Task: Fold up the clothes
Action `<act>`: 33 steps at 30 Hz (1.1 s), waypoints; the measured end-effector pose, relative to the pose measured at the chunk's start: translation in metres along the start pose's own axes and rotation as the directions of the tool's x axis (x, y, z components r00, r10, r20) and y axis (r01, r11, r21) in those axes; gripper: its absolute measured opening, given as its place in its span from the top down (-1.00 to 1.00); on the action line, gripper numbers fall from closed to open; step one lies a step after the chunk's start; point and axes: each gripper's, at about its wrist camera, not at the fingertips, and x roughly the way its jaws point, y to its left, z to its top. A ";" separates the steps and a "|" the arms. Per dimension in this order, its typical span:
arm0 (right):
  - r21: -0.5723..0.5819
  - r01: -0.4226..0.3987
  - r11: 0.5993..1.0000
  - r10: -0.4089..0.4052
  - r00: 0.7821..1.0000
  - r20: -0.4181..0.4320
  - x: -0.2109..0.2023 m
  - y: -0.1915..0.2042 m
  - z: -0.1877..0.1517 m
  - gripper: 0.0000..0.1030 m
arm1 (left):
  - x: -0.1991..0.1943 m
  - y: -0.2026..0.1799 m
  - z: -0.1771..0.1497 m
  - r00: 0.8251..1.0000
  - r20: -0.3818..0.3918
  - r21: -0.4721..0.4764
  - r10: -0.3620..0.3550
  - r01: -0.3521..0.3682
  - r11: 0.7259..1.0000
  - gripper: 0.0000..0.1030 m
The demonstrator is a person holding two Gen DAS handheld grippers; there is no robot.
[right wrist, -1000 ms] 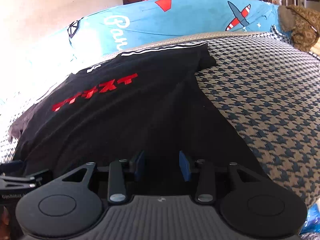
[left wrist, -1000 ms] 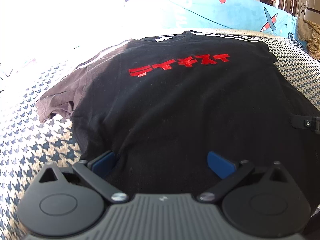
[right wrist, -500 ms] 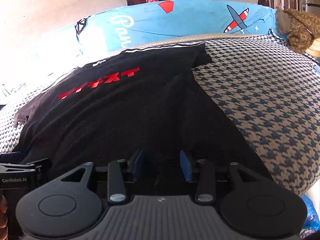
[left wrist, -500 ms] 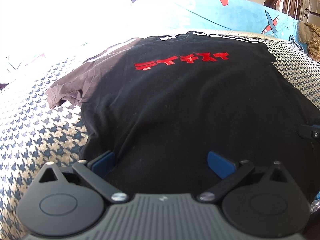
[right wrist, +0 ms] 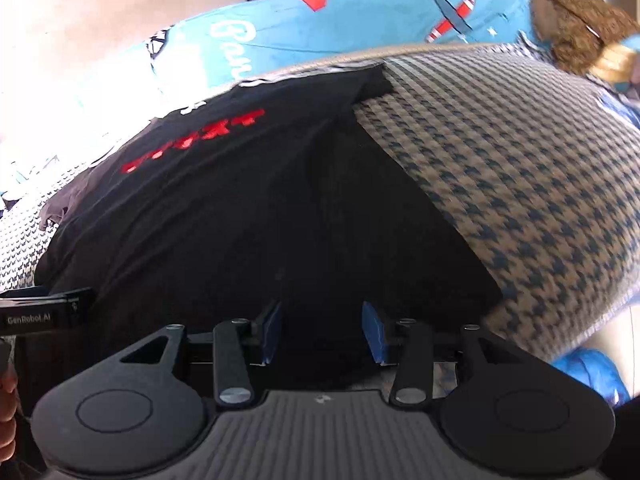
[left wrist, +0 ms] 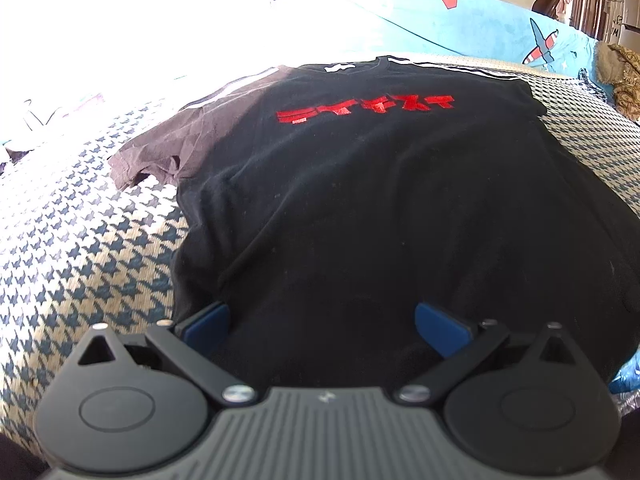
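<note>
A black T-shirt with red lettering and white shoulder stripes lies flat, front up, on a houndstooth cover. Its collar points away from me and its hem is nearest. My left gripper hangs wide open over the hem's left part, blue pads apart. In the right wrist view the same T-shirt fills the left and middle. My right gripper is open at a narrower gap above the hem near the shirt's right edge, with nothing held. The left gripper's body shows at that view's left edge.
A blue blanket with airplane prints lies beyond the shirt's collar. A brown fuzzy item sits at the far right. The houndstooth cover stretches bare to the right of the shirt. Strong sunlight washes out the far left.
Both grippers have drifted leftward and slightly back along the hem. The right gripper no longer shows in the left wrist view. Finger gaps are unchanged.
</note>
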 end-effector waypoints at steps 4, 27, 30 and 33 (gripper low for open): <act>0.099 0.034 0.995 -0.030 0.999 -0.038 -0.009 -0.018 -0.010 0.15 | -0.005 -0.001 -0.005 1.000 -0.003 -0.001 0.004 -0.004 1.000 -1.00; 0.380 0.126 0.917 -0.163 0.984 0.068 -0.008 -0.060 -0.003 0.09 | -0.020 -0.003 -0.015 1.000 0.011 -0.036 -0.014 0.014 0.999 -1.00; 0.302 0.139 0.943 -0.177 0.979 0.103 -0.006 -0.048 0.000 0.71 | -0.021 -0.004 -0.016 1.000 0.011 -0.033 -0.011 0.012 0.999 -1.00; 0.240 0.162 0.957 -0.196 0.973 0.123 -0.005 -0.040 0.001 0.88 | -0.021 -0.005 -0.016 1.000 0.011 -0.031 -0.010 0.010 0.999 -1.00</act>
